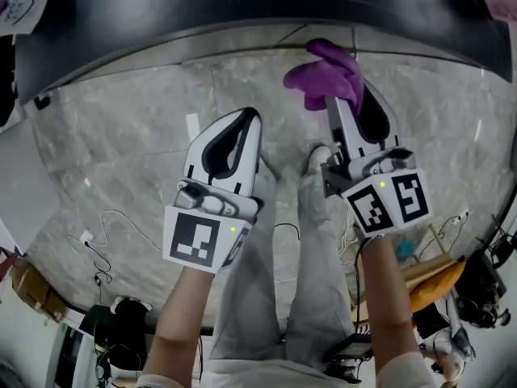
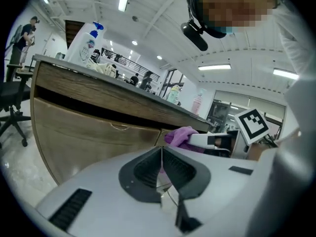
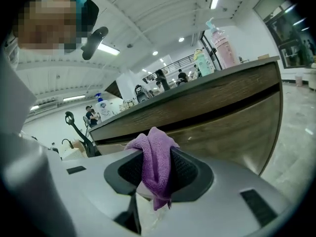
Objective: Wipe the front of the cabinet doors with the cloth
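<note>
**Head view.** I stand facing the counter (image 1: 242, 6), which runs across the far edge of the frame. My legs (image 1: 266, 281) and the marble floor (image 1: 121, 160) are below the tools. The right gripper (image 1: 338, 107) points far, toward the cabinet, with the purple cloth (image 1: 323, 75) bunched at its tip. Carrying the cloth out in front means fabric, not plastic, should meet the wood first. The left gripper (image 1: 247, 124) hangs to the left, nearer to me, with nothing at its tip. It is well apart from the cloth, so I judge it is parked out of the wiping path.

**Left gripper view.** The jaws are pressed together with nothing between them. The brown cabinet doors (image 2: 89, 137) lie beyond, under the counter edge, with a seam between two panels. A white spray bottle (image 2: 86, 43) stands on the counter at far left. To the right I see the cloth and the right tool just in front of the doors.

**Right gripper view.** The jaws are clamped on the cloth. A fold stands up between the pads and a tail hangs down on the near side. The fold above the jaws is the working face. The door front fills the far side, and a pink bottle (image 3: 223, 46) stands on top of the counter. I cannot confirm that cloth and door touch, so I judge the wipe is at approach or just beginning.
</note>
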Action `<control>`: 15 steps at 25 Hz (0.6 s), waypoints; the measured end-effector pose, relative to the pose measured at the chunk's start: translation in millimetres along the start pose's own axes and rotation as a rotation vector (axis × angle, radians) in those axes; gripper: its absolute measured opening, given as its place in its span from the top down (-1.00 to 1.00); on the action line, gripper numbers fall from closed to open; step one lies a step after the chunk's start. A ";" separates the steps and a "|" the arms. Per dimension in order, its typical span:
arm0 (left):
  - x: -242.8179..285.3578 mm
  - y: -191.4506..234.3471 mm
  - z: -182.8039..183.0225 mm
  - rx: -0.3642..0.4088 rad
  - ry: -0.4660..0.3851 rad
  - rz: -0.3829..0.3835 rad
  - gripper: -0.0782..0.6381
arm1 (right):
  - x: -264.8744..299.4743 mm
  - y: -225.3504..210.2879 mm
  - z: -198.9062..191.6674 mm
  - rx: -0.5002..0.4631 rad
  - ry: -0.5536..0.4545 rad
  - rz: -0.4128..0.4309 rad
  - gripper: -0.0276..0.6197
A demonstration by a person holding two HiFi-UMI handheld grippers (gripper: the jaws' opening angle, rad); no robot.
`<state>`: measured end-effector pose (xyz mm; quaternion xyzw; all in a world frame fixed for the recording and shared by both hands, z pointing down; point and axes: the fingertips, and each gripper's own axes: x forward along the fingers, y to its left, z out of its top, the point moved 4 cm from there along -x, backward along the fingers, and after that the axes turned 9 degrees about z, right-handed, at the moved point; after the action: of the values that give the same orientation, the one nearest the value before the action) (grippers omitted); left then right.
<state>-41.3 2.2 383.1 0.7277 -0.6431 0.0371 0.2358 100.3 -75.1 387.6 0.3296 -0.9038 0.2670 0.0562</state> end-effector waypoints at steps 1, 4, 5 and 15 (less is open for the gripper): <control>1.1 1.1 -4.9 -0.012 0.004 0.009 0.73 | 5.8 0.9 -0.8 -0.009 -0.002 0.010 0.50; 3.5 0.5 -14.2 -0.041 0.012 0.023 0.74 | 23.4 -1.2 -4.0 -0.022 0.003 0.023 0.50; 3.6 -2.0 -15.6 -0.042 0.015 0.021 0.73 | 27.5 -3.5 -4.4 -0.019 0.003 0.021 0.50; 12.0 -26.7 -20.1 -0.001 0.023 0.048 0.73 | 47.0 -36.9 5.6 0.015 0.004 0.058 0.50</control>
<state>-8.8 0.7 397.3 0.7116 -0.6575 0.0505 0.2426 87.3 -128.2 412.3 0.3033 -0.9108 0.2759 0.0477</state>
